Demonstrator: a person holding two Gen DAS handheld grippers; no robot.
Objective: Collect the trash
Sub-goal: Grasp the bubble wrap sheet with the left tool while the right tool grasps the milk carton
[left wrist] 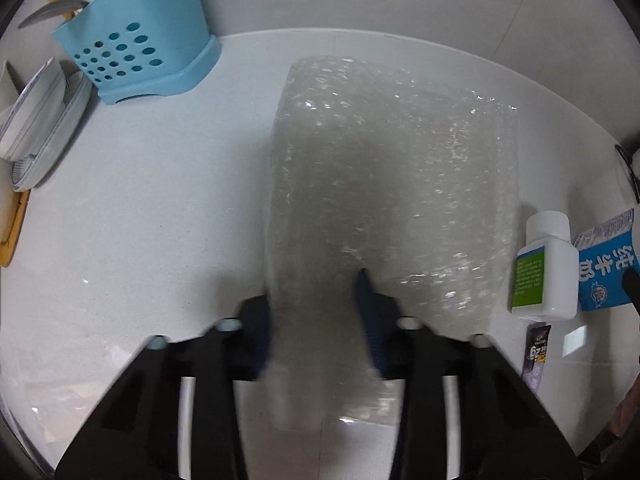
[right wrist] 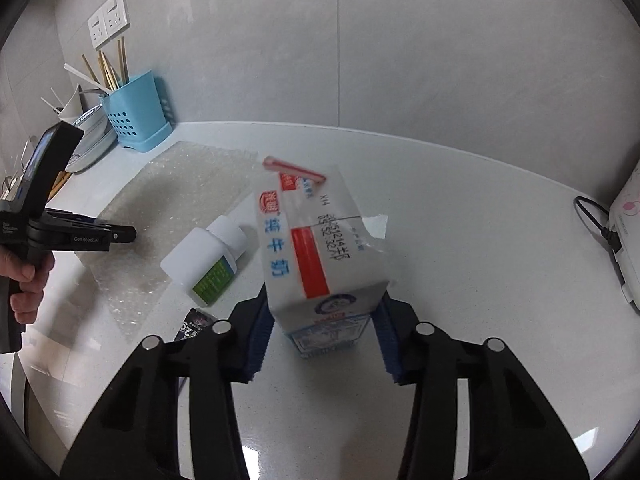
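1. Trash is found scattered on the white countertop: a bubble wrap sheet, a milk carton, a white pill bottle and a small dark sachet. All lie close together, the bottle just beside the carton and resting on the wrap's edge.
2. A blue utensil holder and stacked plates are noted at the back left, well apart from the trash; they are judged not to be part of the collection.
3. The left gripper is pointed steeply down at the near edge of the bubble wrap. Its jaws are drawn close together, and a fold of the wrap is seen between the blue pads. The edge is probably taken because a flat, limp sheet offers no other purchase.
4. The right gripper is set astride the near end of the milk carton. The jaws are partly closed; both pads appear to be pressed against the carton's sides. The carton is tilted, its straw end away from the camera.
5. A hand is seen on the left gripper's handle.
6. Both pieces are judged gripped but not yet lifted clear; bottle and sachet remain untouched.
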